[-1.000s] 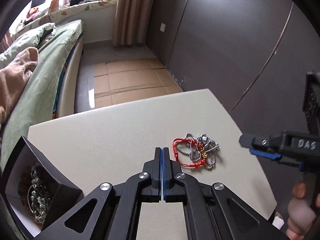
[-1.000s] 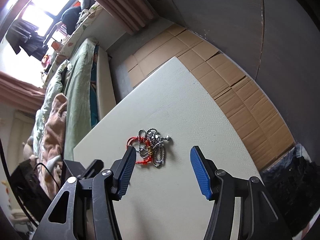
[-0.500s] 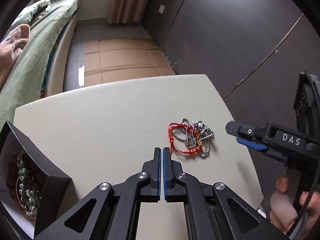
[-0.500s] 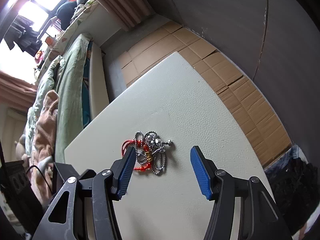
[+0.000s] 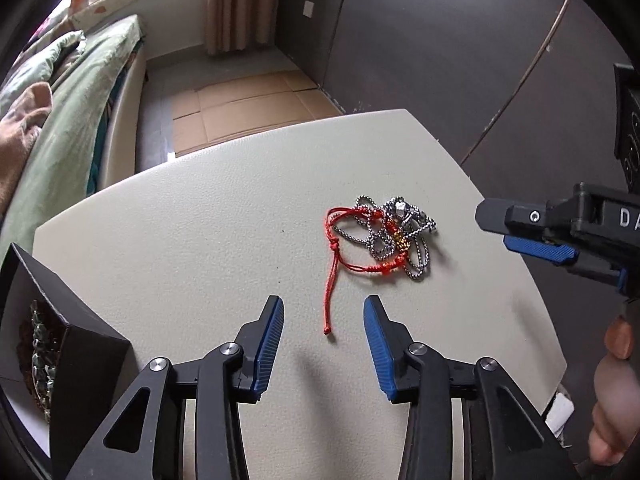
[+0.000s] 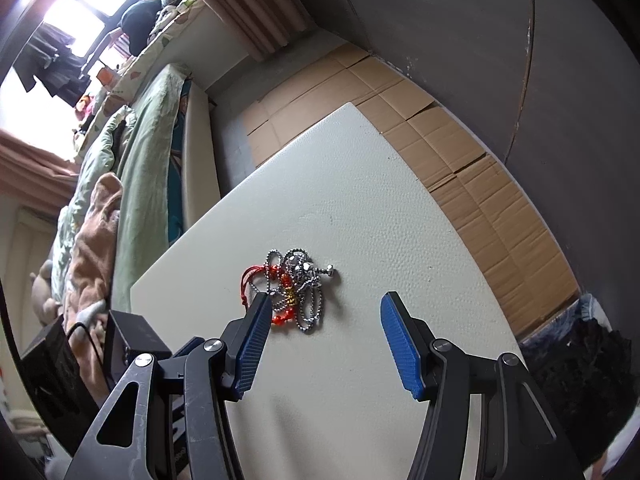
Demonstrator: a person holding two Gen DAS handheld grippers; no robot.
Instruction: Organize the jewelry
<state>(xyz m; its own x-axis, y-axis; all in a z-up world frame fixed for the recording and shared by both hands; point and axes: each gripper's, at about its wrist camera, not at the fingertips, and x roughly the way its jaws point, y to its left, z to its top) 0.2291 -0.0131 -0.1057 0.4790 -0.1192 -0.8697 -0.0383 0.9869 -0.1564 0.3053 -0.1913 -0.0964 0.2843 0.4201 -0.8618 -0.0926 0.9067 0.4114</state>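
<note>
While the tangle of jewelry [image 5: 384, 236] is sitting right of centre in the left wrist view, on the pale table [image 5: 208, 220], the left gripper [image 5: 323, 322] is hovering low in the frame with its blue-padded jaws spread wide, holding nothing. It's a red cord bracelet [image 5: 340, 240] knotted up with a silver ball chain [image 5: 416, 256], and the loose red tail is running down so its knotted end is lying between the two pads, not touching either.

Over at the right edge of that same view, the right gripper [image 5: 524, 240] is poking in, near the pile but clear of it. In its own camera, the right gripper [image 6: 322, 312] is also gaping open and empty, with the pile [image 6: 294, 290] sitting mid-frame, just above and partly behind the left pad.

Down in the lower left of the left view, a black box [image 5: 76, 320] is sitting open with some beaded pieces [image 5: 38, 356] already inside.
</note>
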